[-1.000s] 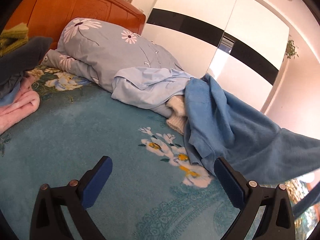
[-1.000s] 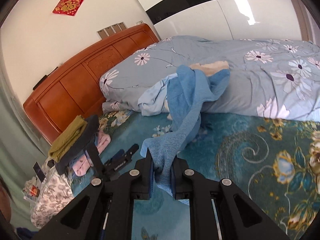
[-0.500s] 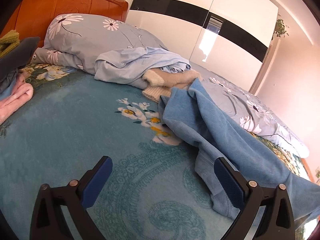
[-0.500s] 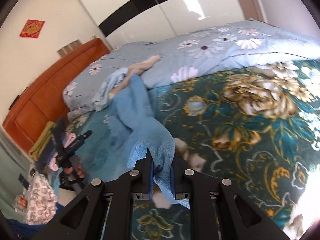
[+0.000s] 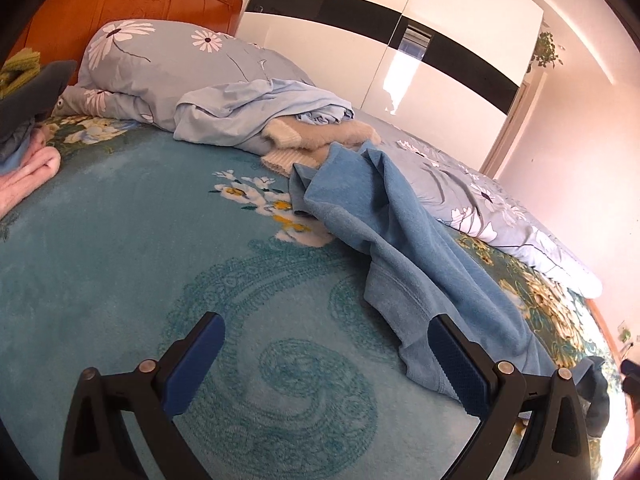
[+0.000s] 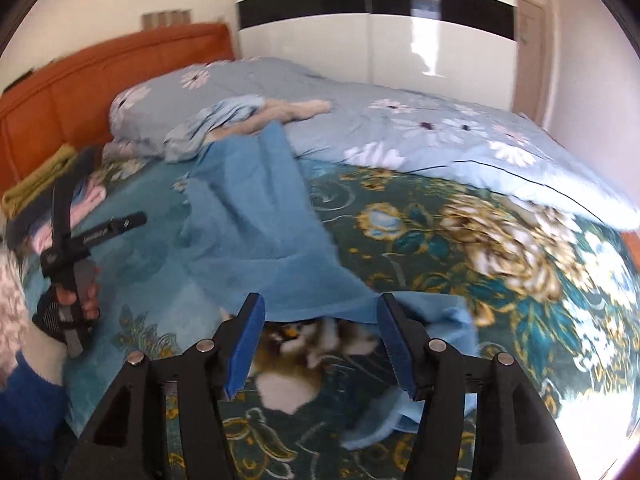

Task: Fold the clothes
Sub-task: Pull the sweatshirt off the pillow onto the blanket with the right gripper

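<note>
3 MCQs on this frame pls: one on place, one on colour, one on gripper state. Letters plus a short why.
1. Where does the blue garment lie?
A. on the bedspread
B. on the floor
C. hung over the headboard

2. What colour is the folded item at the left edge of the left wrist view?
A. black
B. pink
C. purple

3. The right gripper is:
A. shut on the garment
B. open
C. out of view

Answers: 1 A, it is spread across the teal floral bedspread. 2 B, pale pink cloth. 3 B, its jaws have just been opening, and the pads stand apart with the garment's edge loose between them.
</note>
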Demonstrator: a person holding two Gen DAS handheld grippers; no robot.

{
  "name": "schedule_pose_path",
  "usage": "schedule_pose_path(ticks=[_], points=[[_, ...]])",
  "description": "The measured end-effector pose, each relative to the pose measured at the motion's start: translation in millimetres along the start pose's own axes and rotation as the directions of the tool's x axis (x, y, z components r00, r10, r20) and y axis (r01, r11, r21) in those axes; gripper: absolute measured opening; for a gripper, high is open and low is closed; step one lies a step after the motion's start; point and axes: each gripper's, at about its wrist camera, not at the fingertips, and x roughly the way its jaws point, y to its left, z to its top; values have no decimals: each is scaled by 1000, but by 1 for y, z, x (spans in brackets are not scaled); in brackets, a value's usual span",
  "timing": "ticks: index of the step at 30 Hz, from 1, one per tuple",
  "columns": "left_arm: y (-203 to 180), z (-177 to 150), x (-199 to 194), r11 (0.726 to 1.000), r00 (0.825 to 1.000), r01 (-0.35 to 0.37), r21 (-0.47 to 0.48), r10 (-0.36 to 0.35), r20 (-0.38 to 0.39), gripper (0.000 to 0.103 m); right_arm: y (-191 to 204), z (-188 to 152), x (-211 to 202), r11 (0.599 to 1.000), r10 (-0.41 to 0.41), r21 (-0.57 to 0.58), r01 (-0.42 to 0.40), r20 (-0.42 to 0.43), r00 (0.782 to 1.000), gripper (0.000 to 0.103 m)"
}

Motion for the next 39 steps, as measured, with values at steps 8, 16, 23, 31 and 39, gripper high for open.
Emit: schedule_pose_path(ticks=[8, 16, 23, 31, 39], points=[[9, -10, -23, 999, 999, -35, 26, 34, 32, 103, 101, 9, 116, 923, -12, -382, -47, -151, 988, 59], [20, -11, -21, 998, 998, -64, -2, 64, 28, 103, 102, 12, 139, 868, -171, -483, 117, -68, 983, 31], [1, -13, -15, 988, 993, -114, 103, 111, 34, 103, 60, 27, 113, 959, -96, -268, 96, 16, 995, 9], [-54, 1, 18, 813, 975, -216, 541, 204, 84, 103, -21, 35, 69, 999, -44, 19, 43, 89, 995, 7], [-75, 4, 73, 462, 948, -251, 851, 295, 120, 103, -38, 26, 59, 991, 84, 99, -91, 71, 994, 7]])
